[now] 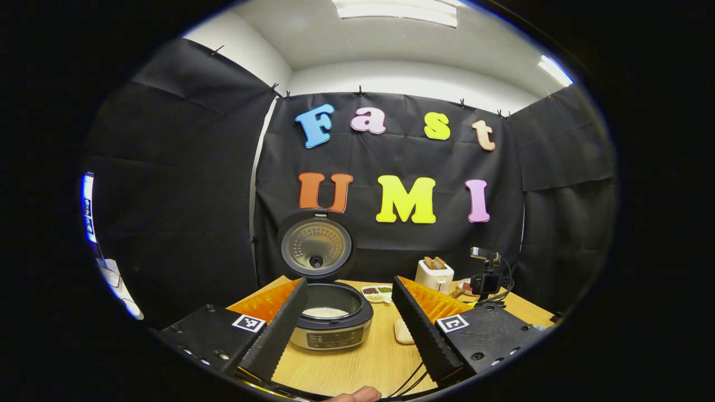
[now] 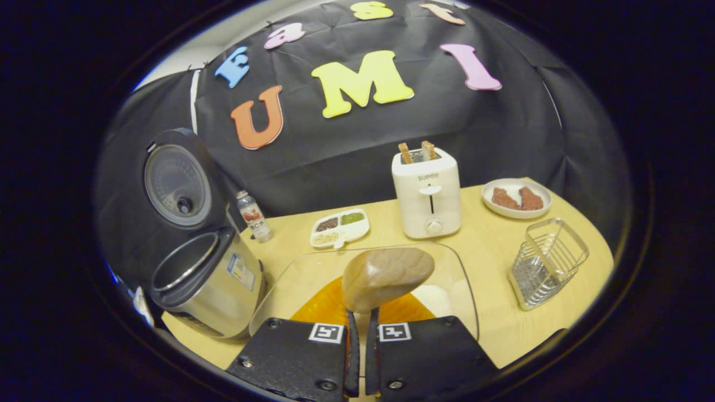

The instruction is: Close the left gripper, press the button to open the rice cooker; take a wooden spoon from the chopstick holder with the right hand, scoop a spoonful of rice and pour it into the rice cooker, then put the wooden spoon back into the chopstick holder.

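In the left gripper view, the left gripper [image 1: 349,318] has its fingers wide apart, holding nothing; the open cooker [image 1: 333,318] sits between and just past them. In the right gripper view, the right gripper [image 2: 359,326] pinches the spoon [image 2: 386,278] over a glass bowl [image 2: 463,290], cooker [image 2: 208,279] to its left, holder [image 2: 544,262] to its right.

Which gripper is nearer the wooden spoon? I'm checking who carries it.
Right: the right gripper is shut on the wooden spoon; the left gripper hangs open before the rice cooker.

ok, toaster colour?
White, with two brown slices sticking out of the toaster. It shows best in the right gripper view.
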`<move>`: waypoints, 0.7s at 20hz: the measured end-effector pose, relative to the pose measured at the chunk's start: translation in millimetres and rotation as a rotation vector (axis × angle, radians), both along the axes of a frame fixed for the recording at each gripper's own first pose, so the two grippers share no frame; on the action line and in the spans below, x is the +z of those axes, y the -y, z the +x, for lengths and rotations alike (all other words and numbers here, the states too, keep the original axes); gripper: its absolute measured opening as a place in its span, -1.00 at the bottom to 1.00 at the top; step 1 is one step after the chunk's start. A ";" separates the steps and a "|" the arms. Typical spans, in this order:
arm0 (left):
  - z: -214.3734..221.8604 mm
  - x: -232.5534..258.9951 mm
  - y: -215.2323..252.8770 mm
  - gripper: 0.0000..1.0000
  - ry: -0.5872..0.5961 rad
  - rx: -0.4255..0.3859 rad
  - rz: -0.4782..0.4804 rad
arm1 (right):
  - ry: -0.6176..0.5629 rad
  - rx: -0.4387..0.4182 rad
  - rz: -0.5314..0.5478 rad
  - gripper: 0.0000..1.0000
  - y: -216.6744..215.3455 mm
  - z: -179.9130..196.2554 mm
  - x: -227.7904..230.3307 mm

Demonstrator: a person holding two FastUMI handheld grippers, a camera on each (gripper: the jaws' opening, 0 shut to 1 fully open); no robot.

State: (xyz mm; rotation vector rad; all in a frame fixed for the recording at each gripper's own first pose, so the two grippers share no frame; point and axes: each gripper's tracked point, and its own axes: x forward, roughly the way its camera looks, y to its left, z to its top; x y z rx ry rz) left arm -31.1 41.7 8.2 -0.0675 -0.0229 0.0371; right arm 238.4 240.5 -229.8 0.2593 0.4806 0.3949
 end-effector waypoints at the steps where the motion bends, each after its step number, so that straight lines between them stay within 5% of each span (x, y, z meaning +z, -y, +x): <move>1: 0.1 -0.8 -0.3 0.92 -0.004 0.001 0.003 | -0.048 0.000 0.064 -0.80 0.0 2.6 -2.2; 7: 0.3 -1.6 -6.5 0.92 -0.011 0.015 0.013 | -0.233 -0.045 0.414 -0.81 20.0 13.5 5.6; 14: -3.4 0.5 -8.4 0.92 -0.010 0.028 0.016 | -0.187 -0.086 0.668 -0.82 53.3 11.3 53.7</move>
